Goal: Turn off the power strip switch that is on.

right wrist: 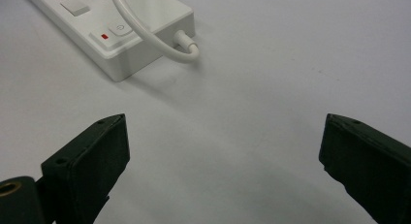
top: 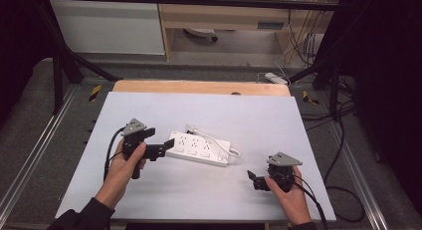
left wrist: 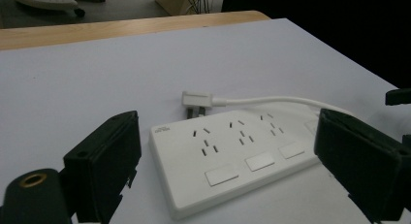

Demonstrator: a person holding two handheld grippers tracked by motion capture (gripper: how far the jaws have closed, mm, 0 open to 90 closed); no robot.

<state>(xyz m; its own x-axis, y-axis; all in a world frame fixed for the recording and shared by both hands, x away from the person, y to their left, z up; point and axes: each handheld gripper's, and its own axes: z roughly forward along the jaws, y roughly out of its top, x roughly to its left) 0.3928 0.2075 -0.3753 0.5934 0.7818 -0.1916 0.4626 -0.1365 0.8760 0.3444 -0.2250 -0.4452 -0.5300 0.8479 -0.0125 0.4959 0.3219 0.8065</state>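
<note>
**Three cameras, one power strip**

The high view looks forward and down from the person's side, taking in the whole white table [top: 149, 190], the floor and a shelf beyond. The left gripper view sits low and close, looking between its own wide-apart jaws across the power strip [left wrist: 232, 161] toward the far wooden edge [left wrist: 97, 32]. The right gripper view tilts down at the tabletop from close by, with the strip's switch end [right wrist: 121, 40] at the top. All three share the power strip [top: 199, 149] and its cord [top: 231, 150].
</note>
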